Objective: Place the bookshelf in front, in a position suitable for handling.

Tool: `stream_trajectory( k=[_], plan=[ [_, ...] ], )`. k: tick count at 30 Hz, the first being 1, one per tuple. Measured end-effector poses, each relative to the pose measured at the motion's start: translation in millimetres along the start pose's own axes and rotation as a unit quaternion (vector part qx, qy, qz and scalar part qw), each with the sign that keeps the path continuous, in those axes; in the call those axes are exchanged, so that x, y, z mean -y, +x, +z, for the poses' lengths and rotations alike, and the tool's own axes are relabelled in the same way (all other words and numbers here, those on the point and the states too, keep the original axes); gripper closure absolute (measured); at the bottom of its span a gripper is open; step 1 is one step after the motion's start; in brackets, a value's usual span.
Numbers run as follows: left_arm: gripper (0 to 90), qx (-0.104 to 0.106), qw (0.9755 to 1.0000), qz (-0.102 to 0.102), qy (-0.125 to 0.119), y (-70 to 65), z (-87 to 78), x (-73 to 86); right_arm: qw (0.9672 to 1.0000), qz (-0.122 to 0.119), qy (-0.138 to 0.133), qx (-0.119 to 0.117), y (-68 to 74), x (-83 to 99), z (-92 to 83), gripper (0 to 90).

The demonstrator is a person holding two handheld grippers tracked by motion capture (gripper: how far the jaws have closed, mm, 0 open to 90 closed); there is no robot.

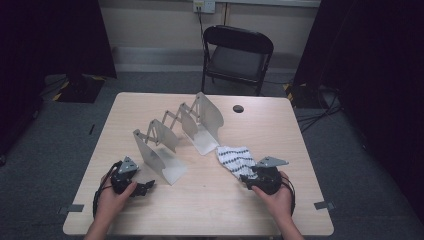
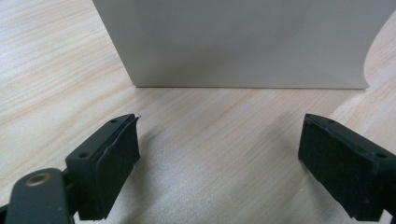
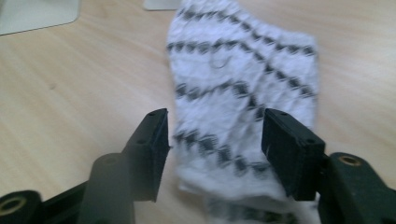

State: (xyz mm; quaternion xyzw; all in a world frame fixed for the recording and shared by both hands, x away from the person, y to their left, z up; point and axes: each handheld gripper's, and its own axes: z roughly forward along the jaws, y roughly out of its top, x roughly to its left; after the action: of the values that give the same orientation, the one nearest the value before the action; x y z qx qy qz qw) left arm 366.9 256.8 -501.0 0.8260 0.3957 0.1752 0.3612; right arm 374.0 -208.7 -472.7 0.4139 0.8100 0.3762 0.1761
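Leftmost, we note the left gripper (image 1: 148, 187) low on the table (image 1: 210, 200), held in one hand, its jaws spread wide and nothing between them. Its own view adds what the high view cannot: the pads (image 2: 116, 158) are bare and point at the pale flat face of the nearest plate (image 2: 233, 42) of the folding rack, close but apart from it. From above we see that rack (image 1: 175, 132) whole, running from near the left gripper diagonally up toward the table's middle: we count three upright metal plates joined by scissor links. Right of the rack's far plate lies one cloth (image 1: 237, 159), white with dark zigzag stripes, flat and rumpled on the wood. The right gripper (image 1: 245, 178) sits at the cloth's near edge. In the right gripper view, the cloth (image 3: 243, 88) runs up between the parted jaws, and the pads (image 3: 285, 149) stand off it on both sides, not pinching. Tally: two grippers, two hands, one cloth, one rack. Beyond the table stands one black folding chair (image 1: 237, 55).
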Motion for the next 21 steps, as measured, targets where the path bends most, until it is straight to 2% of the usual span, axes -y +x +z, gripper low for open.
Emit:
stream_trajectory(
  k=[1,4,5,7,8,10,11,13,14,15,16,17,18,20,21],
  plan=[
    [12.0,0.000,1.0000,0.000,0.000,0.0,0.0,0.0,0.9999,0.004,-0.006,0.012,-5.1,-3.2,0.6,38.6],
    [12.1,0.000,1.0000,0.000,0.000,0.0,0.0,0.0,0.9999,0.006,-0.007,0.014,-9.6,-8.0,5.4,38.7],
    [12.1,0.000,1.0000,0.000,0.000,0.0,0.0,0.0,0.9999,0.005,0.001,0.011,-10.4,-12.5,13.7,39.6],
    [12.1,0.000,1.0000,0.000,0.000,0.0,0.0,0.0,0.9999,0.005,0.005,0.010,-9.4,-14.6,18.1,40.3],
    [12.1,0.000,1.0000,-0.002,0.000,-0.2,0.1,0.1,0.9998,-0.006,0.013,0.017,-8.0,-17.6,27.7,41.8],
    [12.0,0.000,1.0000,0.000,0.000,-0.1,0.0,0.0,0.9996,-0.006,0.018,0.021,-8.0,-18.3,32.3,42.8],
    [12.1,0.000,1.0000,-0.002,0.000,-0.2,0.1,0.1,0.9992,-0.004,0.029,0.026,-7.8,-18.6,40.5,45.1],
    [12.1,0.000,1.0000,0.000,0.000,0.0,0.0,0.0,0.9991,-0.004,0.029,0.029,-7.5,-18.4,43.4,45.6],
    [12.1,0.000,1.0000,0.000,0.000,0.0,0.0,0.0,0.9992,0.000,0.025,0.031,-7.7,-18.5,44.7,48.0],
    [12.1,0.000,1.0000,-0.001,0.000,-0.2,0.0,0.0,0.9992,0.008,0.023,0.032,-7.9,-19.0,45.7,54.8],
    [12.1,0.000,1.0000,0.000,0.000,0.0,0.0,0.0,0.9991,0.002,0.023,0.034,-7.8,-20.8,47.2,60.5],
    [12.1,0.000,1.0000,0.000,0.000,0.0,0.0,0.0,0.9991,0.002,0.023,0.034,-7.8,-20.8,47.2,60.5],
    [12.1,0.000,1.0000,0.000,0.000,0.0,0.0,0.0,0.9991,0.005,0.024,0.036,-8.5,-22.5,48.1,67.3],
    [12.1,0.000,1.0000,0.000,0.000,0.0,0.0,0.0,0.9990,0.008,0.024,0.037,-9.0,-23.2,48.7,68.4],
    [12.1,0.000,1.0000,0.000,0.000,0.0,0.0,0.0,0.9989,0.016,0.022,0.037,-11.4,-25.5,50.0,72.1]
  ],
)
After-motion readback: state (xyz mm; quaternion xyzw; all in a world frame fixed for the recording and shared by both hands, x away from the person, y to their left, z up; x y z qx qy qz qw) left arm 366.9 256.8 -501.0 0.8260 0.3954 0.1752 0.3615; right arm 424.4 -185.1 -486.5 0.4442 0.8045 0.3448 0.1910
